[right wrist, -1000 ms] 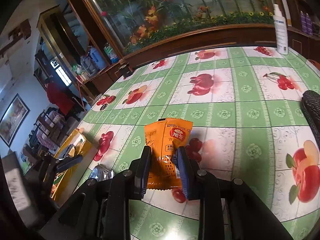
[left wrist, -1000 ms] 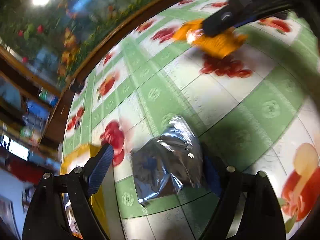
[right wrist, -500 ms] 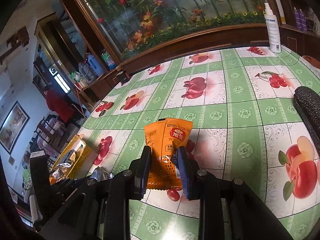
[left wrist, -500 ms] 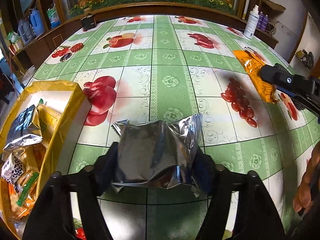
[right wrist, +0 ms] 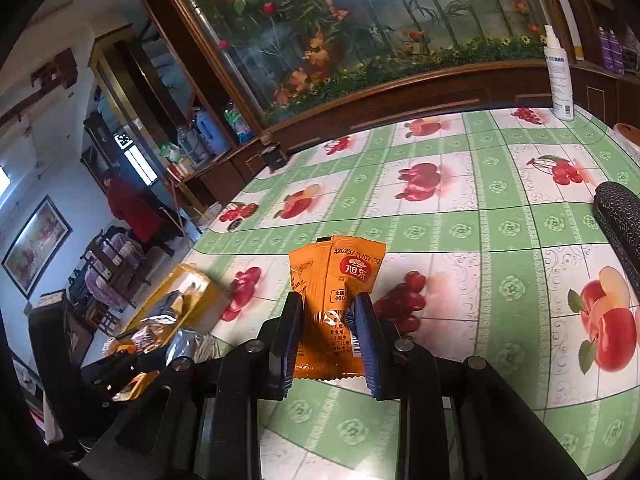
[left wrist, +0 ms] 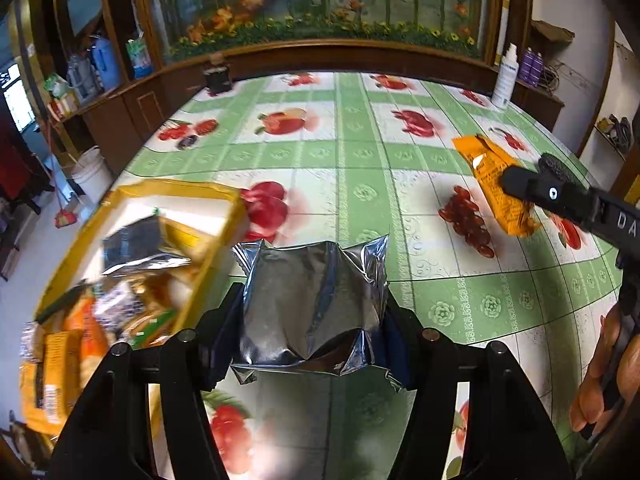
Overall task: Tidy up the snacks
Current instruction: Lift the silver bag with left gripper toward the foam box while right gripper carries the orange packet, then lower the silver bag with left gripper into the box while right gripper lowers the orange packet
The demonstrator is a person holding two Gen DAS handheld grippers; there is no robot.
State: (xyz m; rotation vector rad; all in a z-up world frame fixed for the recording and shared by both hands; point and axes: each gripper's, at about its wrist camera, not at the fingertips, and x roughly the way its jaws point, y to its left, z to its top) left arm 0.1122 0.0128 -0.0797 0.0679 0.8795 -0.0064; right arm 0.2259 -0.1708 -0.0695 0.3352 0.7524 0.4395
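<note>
We noted a yellow cardboard box (left wrist: 216,196) at the left table edge, stuffed with crinkled wrappers. Just right of it, the left gripper (left wrist: 314,320) pinched a puffy silver foil pouch (left wrist: 312,300) above the glossy green fruit-print tablecloth (left wrist: 360,160). Farther right, the right gripper (right wrist: 326,340) clamped a flat orange sachet (right wrist: 336,280) by its lower half.

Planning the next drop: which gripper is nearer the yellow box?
Left. The left gripper is right beside the yellow box; the right gripper is farther across the table.
</note>
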